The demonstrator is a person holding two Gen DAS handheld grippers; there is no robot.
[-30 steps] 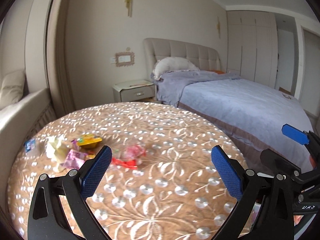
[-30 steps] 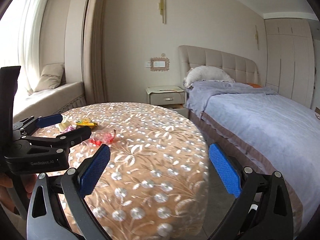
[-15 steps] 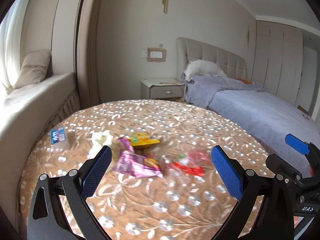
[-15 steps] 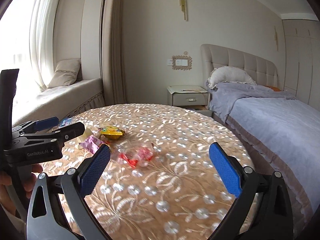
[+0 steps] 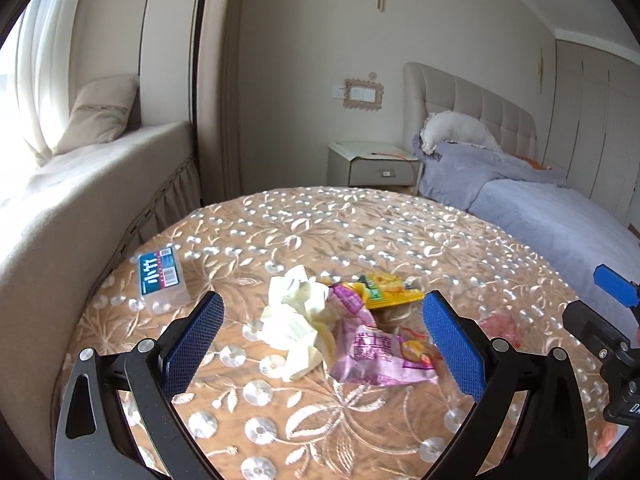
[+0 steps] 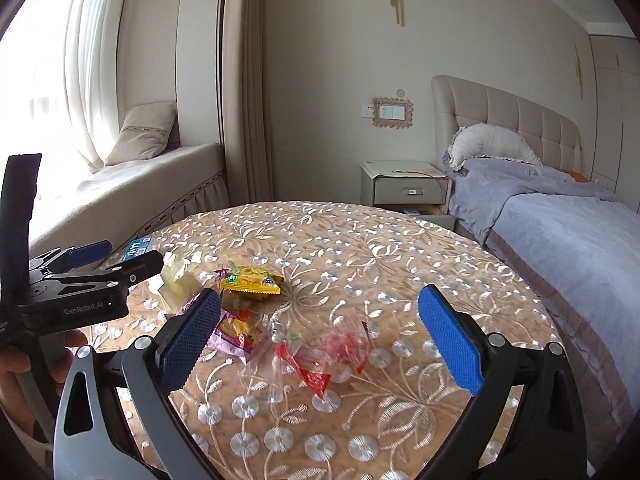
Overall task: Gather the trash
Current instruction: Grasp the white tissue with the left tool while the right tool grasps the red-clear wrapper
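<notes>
Trash lies in a loose heap on the round table (image 5: 360, 232). A crumpled white tissue (image 5: 298, 320) and a pink snack wrapper (image 5: 372, 356) sit between the blue pads of my open left gripper (image 5: 320, 344), just ahead of them. A yellow packet (image 5: 386, 290) lies behind them. In the right wrist view, a clear and red plastic wrapper (image 6: 320, 354) lies between the fingers of my open right gripper (image 6: 316, 340). The yellow packet (image 6: 250, 280) and the tissue (image 6: 176, 280) lie further left, by the left gripper (image 6: 96, 272). Neither gripper holds anything.
A small blue tissue pack (image 5: 160, 274) lies at the table's left edge. A window seat (image 5: 80, 184) with a cushion runs along the left. A nightstand (image 5: 372, 164) and a bed (image 5: 560, 208) with a purple cover stand behind and to the right.
Both grippers have swung left and closed in on the trash heap, which now sits between their fingers and looks larger. Both stay open.
</notes>
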